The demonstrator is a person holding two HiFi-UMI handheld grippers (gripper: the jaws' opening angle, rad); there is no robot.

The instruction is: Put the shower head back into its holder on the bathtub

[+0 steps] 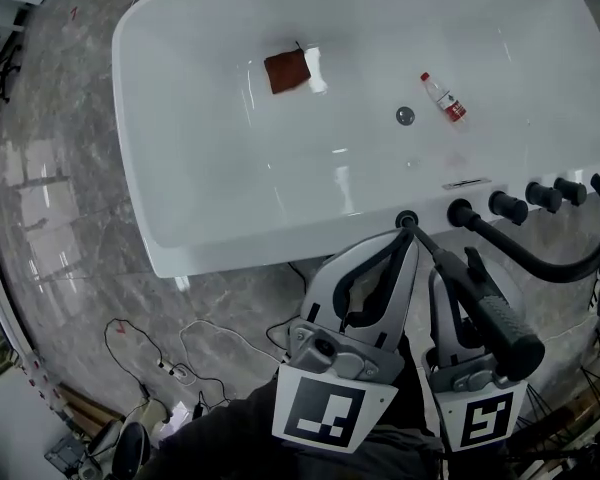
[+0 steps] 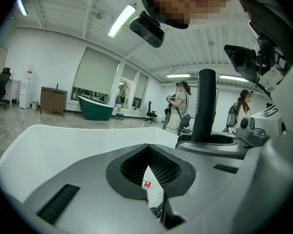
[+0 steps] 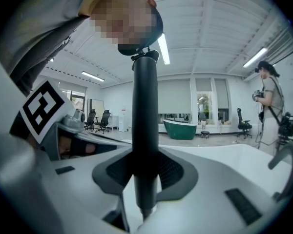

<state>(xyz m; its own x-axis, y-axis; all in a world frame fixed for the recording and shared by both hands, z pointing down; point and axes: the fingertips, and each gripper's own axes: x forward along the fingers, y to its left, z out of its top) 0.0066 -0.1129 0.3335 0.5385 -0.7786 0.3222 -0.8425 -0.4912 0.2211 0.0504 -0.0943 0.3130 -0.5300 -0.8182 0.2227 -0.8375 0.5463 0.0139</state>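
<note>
Shower head point(image 1: 475, 293), a black rod, is clamped across the jaws of the right gripper point(image 1: 458, 273). Its narrow end reaches the black holder point(image 1: 407, 218) on the near rim of the bathtub point(image 1: 210, 218); whether it is seated there cannot be told. Just beside it, on its left, the left gripper point(image 1: 402, 240) points at the same spot, jaws together at the tips and holding nothing. Right of the holder, a row of black knobs point(image 1: 507, 206) stands along the same rim, and a black hose point(image 1: 560, 266) curves out past the rim. Inside the tub lie a brown cloth point(image 1: 287, 71), a drain point(image 1: 405, 116) and a bottle point(image 1: 445, 98).
</note>
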